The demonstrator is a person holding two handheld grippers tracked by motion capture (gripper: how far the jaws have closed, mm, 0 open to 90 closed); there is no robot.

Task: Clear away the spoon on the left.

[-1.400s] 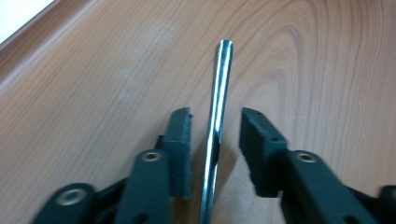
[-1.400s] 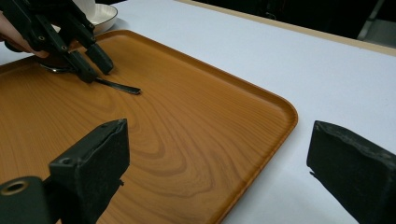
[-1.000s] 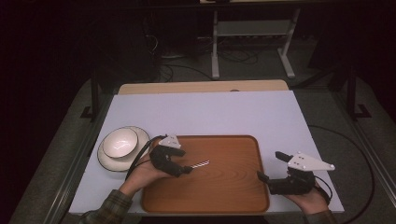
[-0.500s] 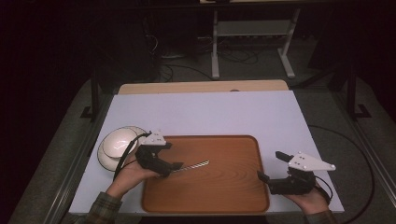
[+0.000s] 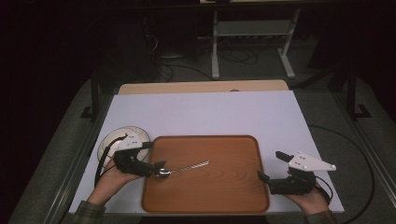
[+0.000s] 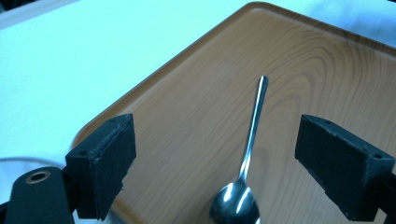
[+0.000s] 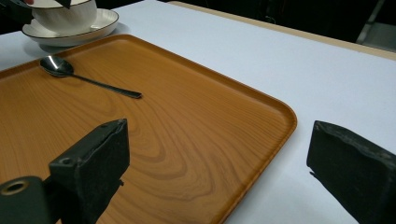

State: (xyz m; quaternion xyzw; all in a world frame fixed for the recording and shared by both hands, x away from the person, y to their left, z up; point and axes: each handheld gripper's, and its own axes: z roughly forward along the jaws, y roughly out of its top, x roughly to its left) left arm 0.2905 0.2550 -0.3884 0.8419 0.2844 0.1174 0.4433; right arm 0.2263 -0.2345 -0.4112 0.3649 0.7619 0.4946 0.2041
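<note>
Left gripper view: unmarked spoon [image 6: 246, 173] on tray [image 6: 196, 116].

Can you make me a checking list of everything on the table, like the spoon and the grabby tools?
Surface: white table with a wooden tray on its near half.
Job's things: a metal spoon lies flat on the tray, bowl toward the left tool.
Clutter: a white bowl on a saucer left of the tray.
Grippers: left tool open, jaws either side of the spoon, not touching it; right tool open, over the tray's right edge, holding nothing.
Cables: a black cable loops off the table's right side.
Surroundings: dark room, a metal stand behind.
</note>
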